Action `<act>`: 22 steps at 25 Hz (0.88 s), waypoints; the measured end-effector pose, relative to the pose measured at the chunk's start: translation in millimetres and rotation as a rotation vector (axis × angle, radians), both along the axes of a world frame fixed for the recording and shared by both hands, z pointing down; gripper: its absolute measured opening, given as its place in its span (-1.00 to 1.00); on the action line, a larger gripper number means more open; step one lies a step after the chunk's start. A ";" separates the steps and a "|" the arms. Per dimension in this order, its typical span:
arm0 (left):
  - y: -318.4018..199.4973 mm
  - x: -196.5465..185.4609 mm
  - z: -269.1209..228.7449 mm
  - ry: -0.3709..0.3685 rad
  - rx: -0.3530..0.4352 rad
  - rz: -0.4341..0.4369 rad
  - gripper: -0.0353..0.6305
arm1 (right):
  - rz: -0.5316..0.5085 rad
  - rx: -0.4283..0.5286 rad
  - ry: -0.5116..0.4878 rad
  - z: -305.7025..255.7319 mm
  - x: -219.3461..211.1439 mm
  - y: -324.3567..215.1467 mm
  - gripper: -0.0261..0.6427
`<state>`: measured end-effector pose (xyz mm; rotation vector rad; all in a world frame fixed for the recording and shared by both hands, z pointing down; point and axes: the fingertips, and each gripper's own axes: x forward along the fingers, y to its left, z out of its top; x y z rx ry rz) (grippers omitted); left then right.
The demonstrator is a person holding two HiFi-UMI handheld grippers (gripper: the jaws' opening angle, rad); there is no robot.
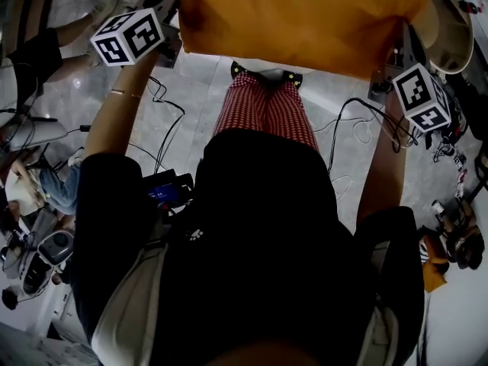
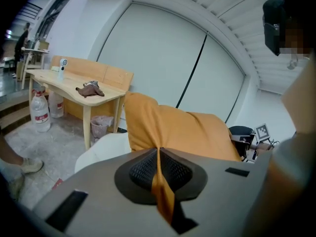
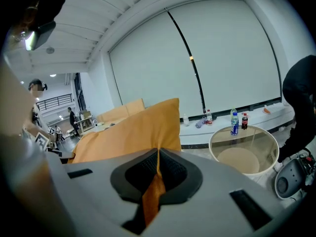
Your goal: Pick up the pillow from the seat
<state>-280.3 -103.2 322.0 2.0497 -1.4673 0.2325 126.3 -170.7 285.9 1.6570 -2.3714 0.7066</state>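
The left claw [image 2: 158,154] was clenched on one corner of the orange pillow [image 2: 183,128], a fold of the cloth pinched between its ribbed pads and trailing back out of them. The right claw [image 3: 158,156] was clamped the same way on the opposite corner, orange fabric squeezed flat between its jaws. Between the two, the pillow hung stretched in the air in front of the person, above the red checked trousers [image 1: 264,107] and the pale floor [image 1: 191,75], where black cables [image 1: 162,97] lay in loops. Each claw carried its marker cube, the left cube [image 1: 128,36] and the right cube [image 1: 422,96] sitting just under the pillow's lower corners. Just below the pillow on the left side a white rounded seat [image 2: 101,151] showed. Farther off stood a wooden desk [image 2: 59,80] with a brown object [image 2: 90,89] on it and a water jug [image 2: 39,112] on the floor beside it. On the right side was a round glass desk [image 3: 217,144].
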 end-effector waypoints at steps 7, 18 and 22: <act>-5.3 1.8 -16.8 0.000 0.018 -0.004 -0.83 | -0.002 0.027 -0.009 -18.6 1.8 -6.5 -0.84; -14.2 10.3 -52.0 -0.017 0.053 0.007 -0.83 | 0.003 0.059 -0.022 -47.0 10.9 -17.0 -0.84; -15.1 9.5 -60.6 -0.014 0.062 -0.005 -0.83 | -0.012 0.082 -0.039 -56.4 10.2 -17.9 -0.84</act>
